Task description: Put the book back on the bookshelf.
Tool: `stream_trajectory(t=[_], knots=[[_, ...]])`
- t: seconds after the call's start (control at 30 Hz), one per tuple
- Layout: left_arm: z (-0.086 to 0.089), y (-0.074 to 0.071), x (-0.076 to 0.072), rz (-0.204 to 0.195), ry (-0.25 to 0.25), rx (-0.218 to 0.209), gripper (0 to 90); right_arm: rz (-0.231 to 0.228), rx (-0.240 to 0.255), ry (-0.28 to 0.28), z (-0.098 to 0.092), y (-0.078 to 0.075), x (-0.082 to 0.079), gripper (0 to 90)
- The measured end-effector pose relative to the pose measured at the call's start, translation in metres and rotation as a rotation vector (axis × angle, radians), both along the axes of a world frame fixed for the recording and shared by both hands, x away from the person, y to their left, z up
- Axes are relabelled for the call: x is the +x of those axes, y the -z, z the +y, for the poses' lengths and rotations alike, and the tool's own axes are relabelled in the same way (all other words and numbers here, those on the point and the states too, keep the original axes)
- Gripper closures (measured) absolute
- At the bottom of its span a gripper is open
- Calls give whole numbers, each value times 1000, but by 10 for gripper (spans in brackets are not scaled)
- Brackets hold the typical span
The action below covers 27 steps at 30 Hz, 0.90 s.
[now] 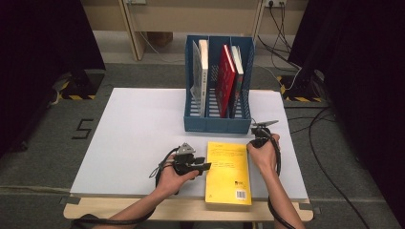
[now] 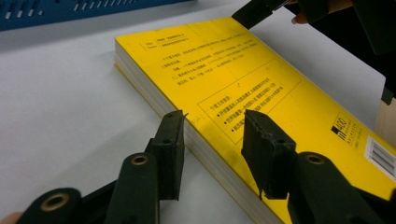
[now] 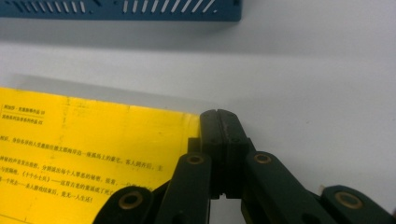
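Observation:
A yellow paperback (image 1: 228, 169) lies flat on the white table (image 1: 138, 133), back cover up, its near end over the front edge. My left gripper (image 1: 204, 167) is at the book's left side. In the left gripper view its jaws (image 2: 212, 126) stand apart astride the page edge (image 2: 205, 144), one beside the pages and one over the cover, not pressing. My right gripper (image 1: 253, 142) is at the book's far right corner. Seen in the right gripper view, its jaws (image 3: 218, 114) are shut together against that corner of the cover (image 3: 70, 154), with nothing visible between them.
A blue file rack (image 1: 217, 125) stands just beyond the book, holding a red book (image 1: 225, 78) and white ones (image 1: 203, 71) upright. Bare table stretches to the left. Cables trail from both grippers and over the floor at right.

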<state>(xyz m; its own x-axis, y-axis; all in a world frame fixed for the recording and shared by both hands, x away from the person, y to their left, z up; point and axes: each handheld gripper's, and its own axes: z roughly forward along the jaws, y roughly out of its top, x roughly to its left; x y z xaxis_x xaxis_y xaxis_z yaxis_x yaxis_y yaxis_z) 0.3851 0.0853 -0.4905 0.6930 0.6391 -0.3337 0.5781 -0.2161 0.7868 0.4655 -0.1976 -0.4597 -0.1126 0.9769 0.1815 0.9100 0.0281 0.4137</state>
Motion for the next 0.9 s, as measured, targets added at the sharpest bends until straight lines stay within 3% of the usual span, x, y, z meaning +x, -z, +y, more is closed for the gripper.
stream_trajectory(t=[0.07, 0.33, 0.57, 0.9], knots=[[-1, 1, 0, 7, 2, -4, 594, 2, -24, -11, 1, 1, -1, 900], [-3, 3, 3, 37, -7, -3, 623, 29, -35, -19, 3, 0, -8, 900], [-4, 4, 5, 53, -13, -4, 637, 20, -46, -31, 4, 0, -14, 900], [-4, 3, 8, 56, -19, 8, 649, 27, -27, -27, 6, 0, -17, 900]])
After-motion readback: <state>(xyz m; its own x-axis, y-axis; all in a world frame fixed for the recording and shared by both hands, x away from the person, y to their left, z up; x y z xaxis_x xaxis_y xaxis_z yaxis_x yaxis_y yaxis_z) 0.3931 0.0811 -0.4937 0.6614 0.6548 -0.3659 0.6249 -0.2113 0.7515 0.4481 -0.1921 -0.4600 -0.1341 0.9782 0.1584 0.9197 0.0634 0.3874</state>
